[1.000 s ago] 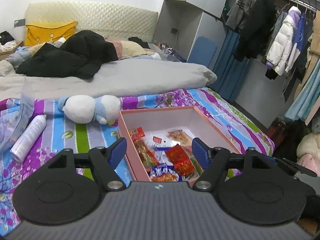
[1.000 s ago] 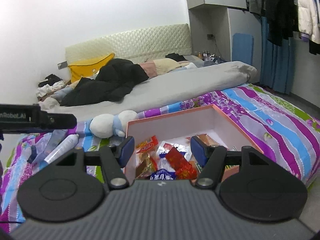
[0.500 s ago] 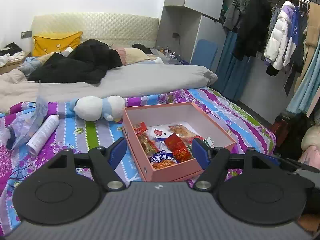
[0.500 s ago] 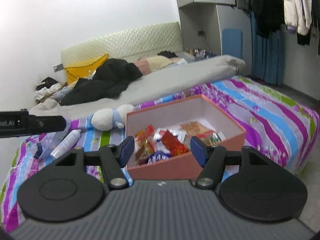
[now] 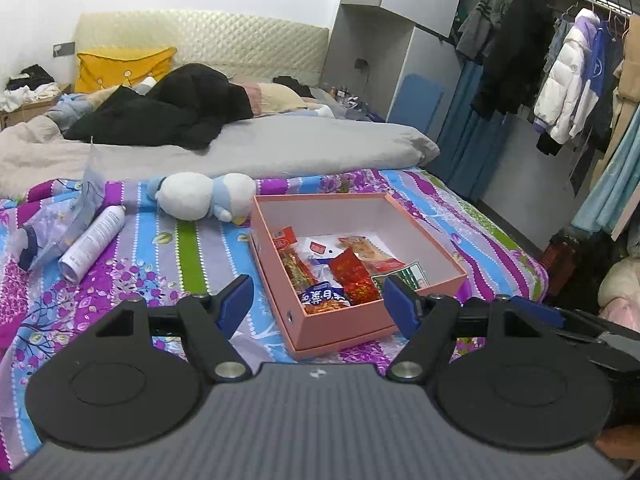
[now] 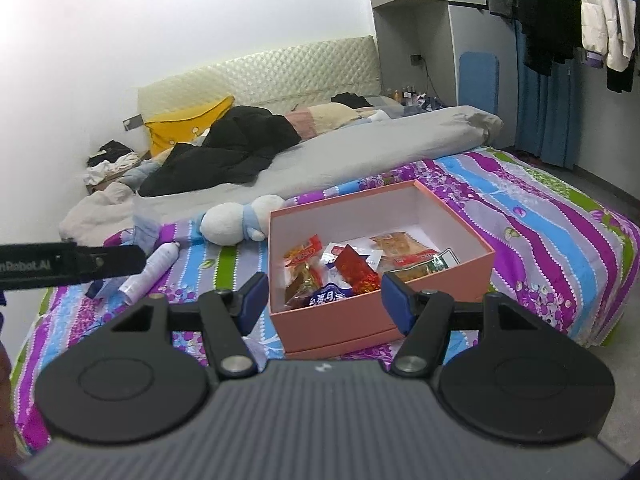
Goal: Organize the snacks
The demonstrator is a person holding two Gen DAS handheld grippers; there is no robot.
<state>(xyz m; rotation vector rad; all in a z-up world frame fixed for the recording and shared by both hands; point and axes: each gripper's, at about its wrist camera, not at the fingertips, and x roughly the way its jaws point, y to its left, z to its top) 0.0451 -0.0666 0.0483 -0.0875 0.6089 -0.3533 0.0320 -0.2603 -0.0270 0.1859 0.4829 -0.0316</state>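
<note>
A pink cardboard box (image 5: pixel 340 330) stands open on the striped bedspread. It holds several snack packets, among them a red packet (image 5: pixel 354 276) and a blue-and-white packet (image 5: pixel 322 298). My left gripper (image 5: pixel 318 304) is open and empty, held back from the box's near corner. In the right wrist view the same box (image 6: pixel 340 320) sits just beyond my right gripper (image 6: pixel 324 300), which is open and empty. The red packet (image 6: pixel 356 268) lies mid-box there.
A white plush toy (image 5: pixel 200 196) lies left of the box, with a white spray can (image 5: pixel 92 244) and a clear plastic bag (image 5: pixel 60 224) further left. A grey duvet (image 5: pixel 260 148) and black jacket (image 5: pixel 172 108) lie behind. Hanging clothes (image 5: pixel 560 80) fill the right side.
Both grippers have drawn back from above the box, so the whole box now shows in front of them. Both stay open and empty.
</note>
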